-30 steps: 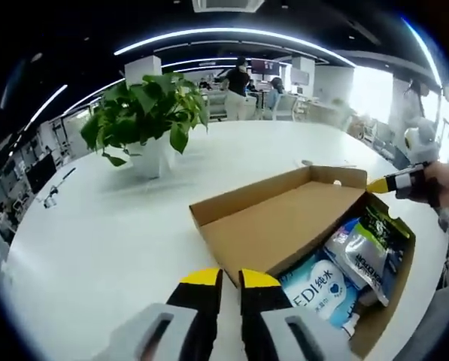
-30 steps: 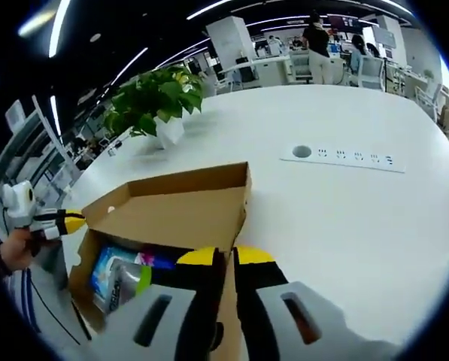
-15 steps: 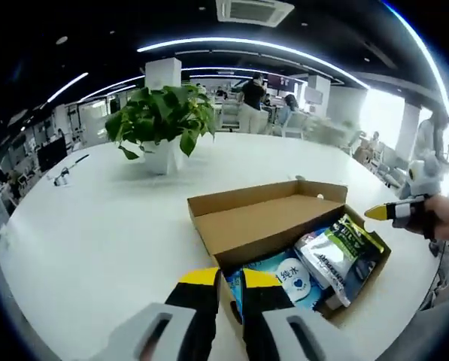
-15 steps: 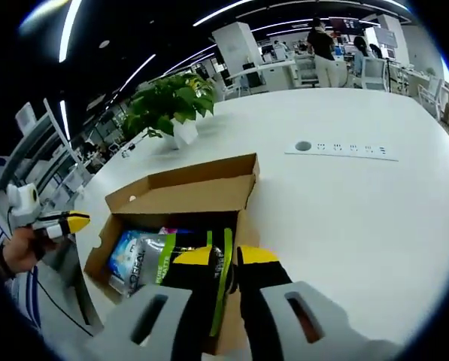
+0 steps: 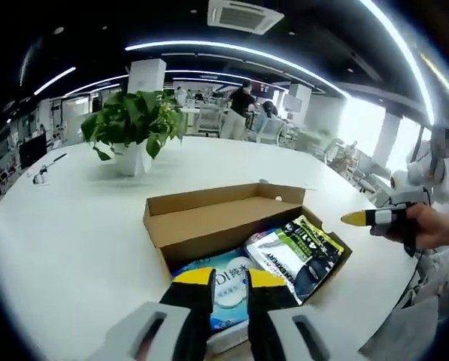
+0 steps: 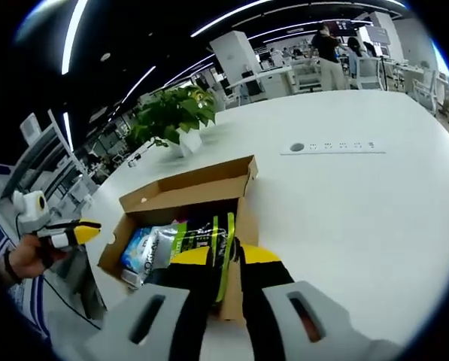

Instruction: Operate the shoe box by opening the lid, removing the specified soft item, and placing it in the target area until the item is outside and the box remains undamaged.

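A brown cardboard shoe box sits on the white table with its lid swung open and leaning back. Inside lie a blue and white soft pack and a black and green pouch. My left gripper hovers shut at the box's near edge and holds nothing. The right gripper, held by a hand, is shut and off to the box's right side, apart from it. In the right gripper view my right gripper is above the box, the pouch beyond its tips, and the left gripper is at the left.
A potted green plant stands behind the box on the table. A socket strip is set into the tabletop to the right. Chairs, desks and people fill the far room. The table's edge runs near the left hand.
The lid has swung from half-raised over the contents to leaning back, baring the pack and pouch. Both grippers have drawn back and risen from the box.
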`<state>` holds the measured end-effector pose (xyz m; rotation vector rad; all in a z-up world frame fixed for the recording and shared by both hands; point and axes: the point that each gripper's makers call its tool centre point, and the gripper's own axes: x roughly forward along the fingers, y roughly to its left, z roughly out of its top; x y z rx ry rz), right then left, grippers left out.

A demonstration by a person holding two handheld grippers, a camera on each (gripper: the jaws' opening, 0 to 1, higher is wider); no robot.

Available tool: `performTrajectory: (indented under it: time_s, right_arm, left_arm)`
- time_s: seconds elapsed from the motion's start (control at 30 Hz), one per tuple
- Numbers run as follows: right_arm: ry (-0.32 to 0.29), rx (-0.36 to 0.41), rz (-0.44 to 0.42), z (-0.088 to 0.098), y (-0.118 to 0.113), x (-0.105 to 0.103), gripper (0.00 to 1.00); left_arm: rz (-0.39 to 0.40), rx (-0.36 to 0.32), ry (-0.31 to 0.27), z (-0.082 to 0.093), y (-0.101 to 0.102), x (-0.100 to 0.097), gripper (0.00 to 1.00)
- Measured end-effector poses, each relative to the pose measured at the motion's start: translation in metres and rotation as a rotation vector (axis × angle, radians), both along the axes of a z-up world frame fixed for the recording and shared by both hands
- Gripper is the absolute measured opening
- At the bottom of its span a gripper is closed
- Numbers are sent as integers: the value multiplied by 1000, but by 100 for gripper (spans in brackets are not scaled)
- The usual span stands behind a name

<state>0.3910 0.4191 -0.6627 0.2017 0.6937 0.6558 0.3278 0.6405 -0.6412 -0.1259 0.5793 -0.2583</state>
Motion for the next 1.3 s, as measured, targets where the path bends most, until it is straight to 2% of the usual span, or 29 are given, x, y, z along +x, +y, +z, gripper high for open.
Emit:
performTrajectory:
  time_s: [0.2,0.3,0.47,0.63,0.83,0.97,1.0,1.1,1.3]
  right_arm:
    - [4,14,-5,-1,-2,-11,14]
    - [4,4,3,-3,-3,-18,14]
    - [-4,-10,17,-4,-6,-27,14]
    - [-4,-12,8,-6,-13,-27,14]
    - [-2,-14,-6,-7,-17,-36,14]
    - [-3,-12,-17,-7,-22,-38,14]
    - [-4,-12,-18,-7,-23,-39,14]
    - [-6,-9,-28,-7,-24,-41,13]
    - [-6,-8,-44,-8,-26,-43,13]
  left_arm:
    - [-52,-32,29,-8,-21,1,19]
    - [-80,-85,63,-16,-33,-1,20]
    - [-96,-106,97,-28,-44,-4,21]
    - [-127,-123,134,-40,-57,-6,22]
    - [-134,-173,189,-56,-69,-4,22]
    - [-151,-155,217,-63,-76,-2,22]
    - [-156,-118,218,-64,-73,-2,21]
    - [-158,-159,228,-65,-77,2,20]
    - [-183,-143,257,-71,-81,4,17]
